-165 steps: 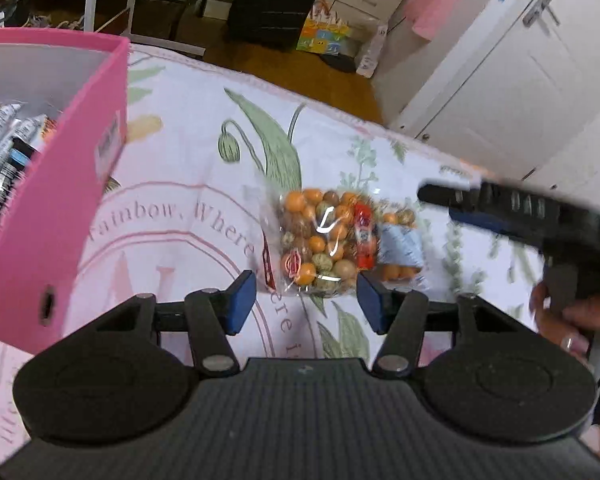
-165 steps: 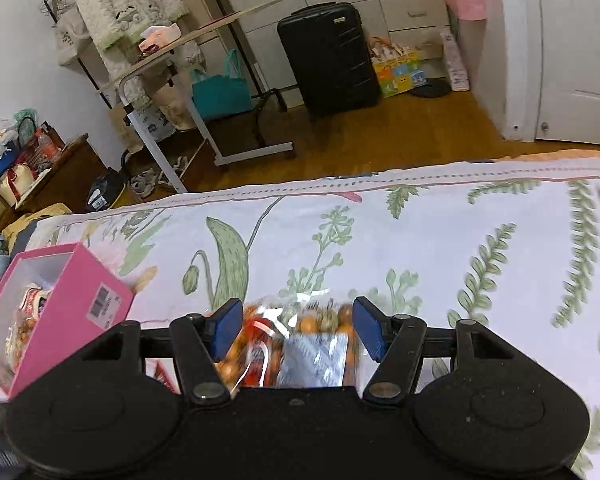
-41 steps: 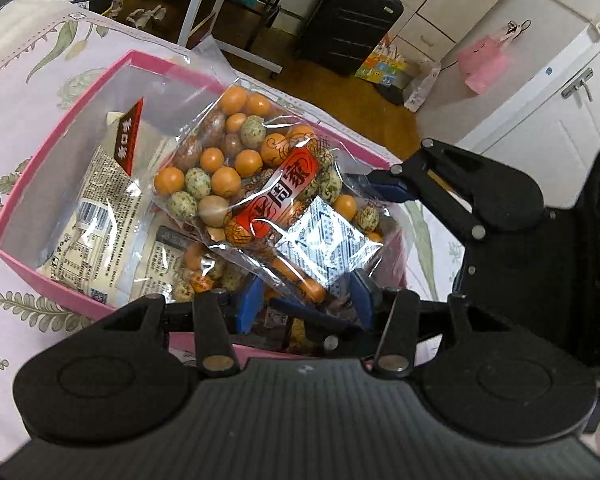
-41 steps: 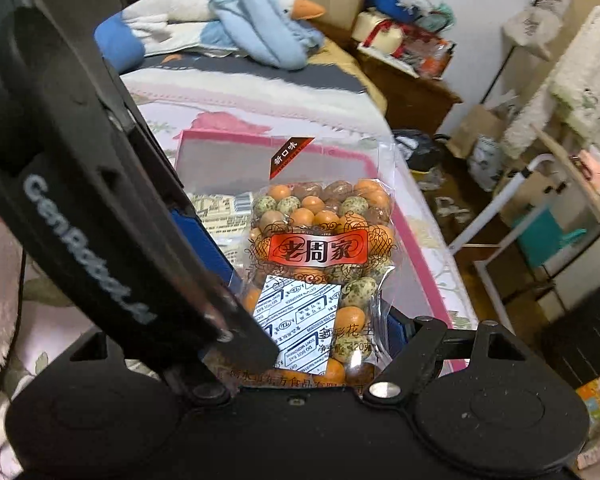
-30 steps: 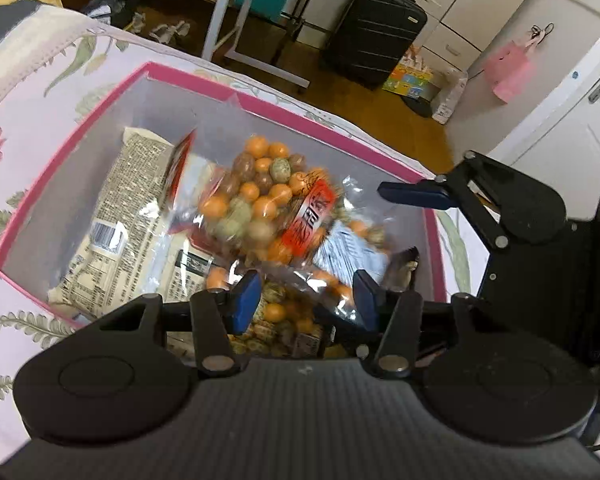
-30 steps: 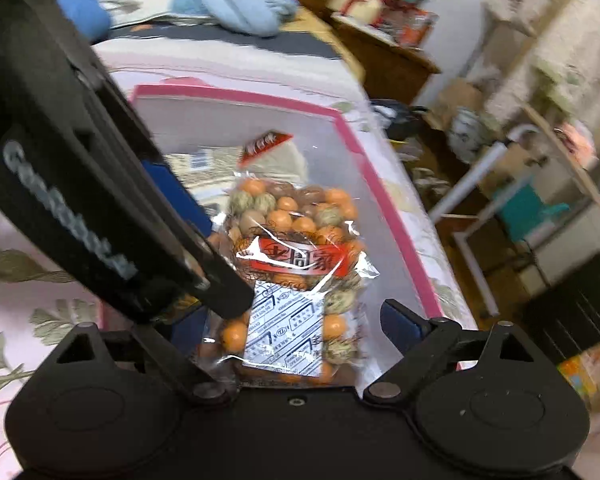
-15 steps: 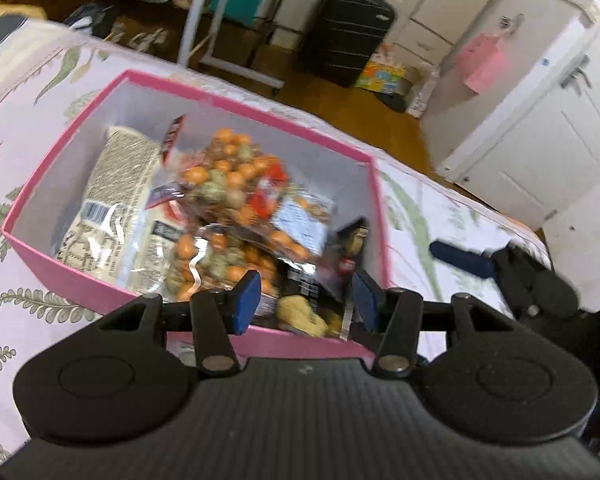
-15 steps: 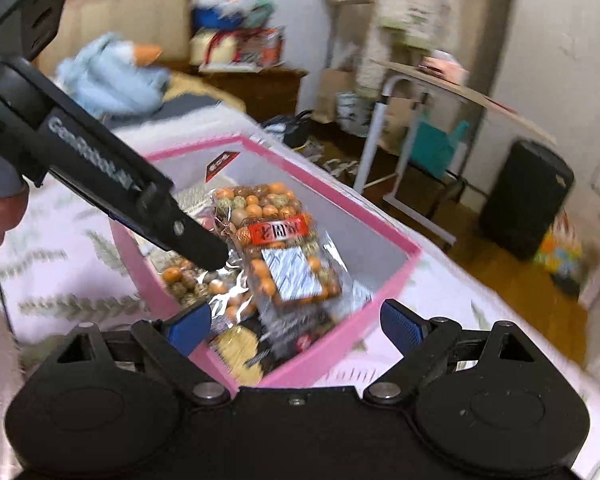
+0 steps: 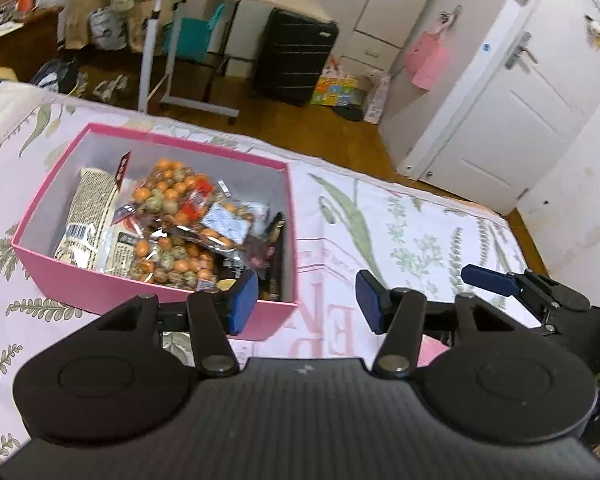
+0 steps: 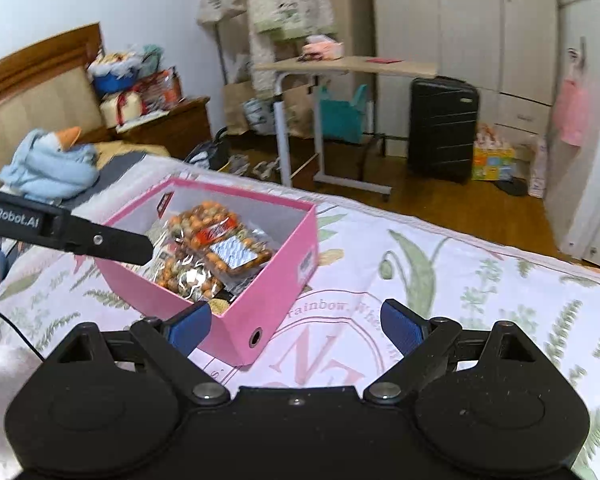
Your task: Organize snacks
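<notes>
Pink box on floral bedspread: holds peanut bag, topmost, among other snack packs. Left tongs: jaws opening, nothing between, box at ten o'clock. Right tongs: spread wide, released, empty.

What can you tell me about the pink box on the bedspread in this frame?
The pink box is a rectangular, lidless container that looks like cardboard, pink outside and pale grey inside, with a round finger hole and a barcode sticker on one end wall. It sits flat on the floral bedspread. It holds several snack packs, with a clear bag of orange and speckled coated nuts lying on top. Neither gripper touches it.
</notes>
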The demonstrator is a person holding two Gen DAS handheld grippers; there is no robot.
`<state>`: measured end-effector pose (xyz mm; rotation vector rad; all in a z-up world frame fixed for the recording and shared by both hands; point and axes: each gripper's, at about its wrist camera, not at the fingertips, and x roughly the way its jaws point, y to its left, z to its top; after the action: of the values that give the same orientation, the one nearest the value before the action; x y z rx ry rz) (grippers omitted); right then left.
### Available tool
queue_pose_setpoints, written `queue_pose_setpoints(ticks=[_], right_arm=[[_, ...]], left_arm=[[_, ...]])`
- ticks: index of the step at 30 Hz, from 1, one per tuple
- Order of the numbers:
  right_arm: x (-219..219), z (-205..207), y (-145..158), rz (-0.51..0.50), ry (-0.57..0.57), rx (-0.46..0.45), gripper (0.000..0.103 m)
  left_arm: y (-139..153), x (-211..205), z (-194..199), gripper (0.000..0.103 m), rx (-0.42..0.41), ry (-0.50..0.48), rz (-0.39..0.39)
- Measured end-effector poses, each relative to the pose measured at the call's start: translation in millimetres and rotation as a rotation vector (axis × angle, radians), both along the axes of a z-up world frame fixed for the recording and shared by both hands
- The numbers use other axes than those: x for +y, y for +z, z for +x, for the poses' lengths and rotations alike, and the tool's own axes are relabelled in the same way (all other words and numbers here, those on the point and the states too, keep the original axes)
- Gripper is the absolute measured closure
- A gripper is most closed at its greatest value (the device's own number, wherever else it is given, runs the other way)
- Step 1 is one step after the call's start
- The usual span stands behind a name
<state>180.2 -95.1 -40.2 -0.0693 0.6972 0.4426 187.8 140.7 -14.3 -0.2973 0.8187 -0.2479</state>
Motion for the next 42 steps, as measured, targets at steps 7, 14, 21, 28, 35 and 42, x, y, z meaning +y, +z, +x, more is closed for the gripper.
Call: queue_pose_setpoints(ticks=[7,14,21,28,35,42], right_arm=[[-18,-48,20,0.033,-0.099,-0.051,0.009],[-31,-85,23,0.034,-0.255,-0.071,0.006],[-28,-101,16,-0.081,-0.385,-0.013,0.004],[-26,-115,17,-0.131,-0.453,-0.044,0.004],[-29,-127,15,-0.103,-0.472,-0.036,0.004],[-24,-134,16,-0.137,-0.481,-0.041,0.004]], left_arm=[[30,-27,-37,0.04,-0.088,-0.06,0.109],[36,-53,-72,0.039,-0.14,-0.088,0.217],[30,-72,-98,0.034,-0.174,-0.082,0.265],[23,-72,-111,0.017,-0.167,-0.056,0.233],[17,-73,-116,0.005,-0.186,-0.004,0.302],[12,-68,-121,0.005,-0.169,0.017,0.295]])
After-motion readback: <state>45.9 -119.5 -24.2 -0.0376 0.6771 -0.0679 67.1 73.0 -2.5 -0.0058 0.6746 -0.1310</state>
